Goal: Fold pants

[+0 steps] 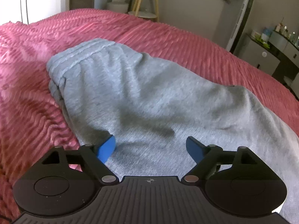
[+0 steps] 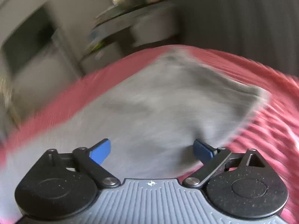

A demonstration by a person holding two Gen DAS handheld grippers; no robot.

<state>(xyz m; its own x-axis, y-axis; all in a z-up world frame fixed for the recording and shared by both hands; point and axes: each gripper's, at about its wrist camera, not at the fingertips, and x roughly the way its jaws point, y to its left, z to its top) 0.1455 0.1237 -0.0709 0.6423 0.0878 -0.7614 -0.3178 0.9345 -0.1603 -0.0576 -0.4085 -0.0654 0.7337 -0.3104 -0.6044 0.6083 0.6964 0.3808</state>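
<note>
Grey sweatpants (image 1: pixel 142 97) lie on a pink ribbed bedspread (image 1: pixel 33 78), with the gathered waistband (image 1: pixel 74 61) at the far left. My left gripper (image 1: pixel 151 147) is open and empty, its blue fingertips (image 1: pixel 107 148) spread just over the near part of the fabric. In the blurred right wrist view the same pants (image 2: pixel 149 102) spread ahead on the bedspread (image 2: pixel 271 130). My right gripper (image 2: pixel 152 151) is open and empty over the cloth near its right edge.
Beyond the bed stand a small round side table (image 1: pixel 145 0) with yellow legs, a white appliance (image 1: pixel 241 18) and a dark shelf (image 1: pixel 276 44) with bottles at the right. The right wrist view shows blurred white furniture (image 2: pixel 130 28).
</note>
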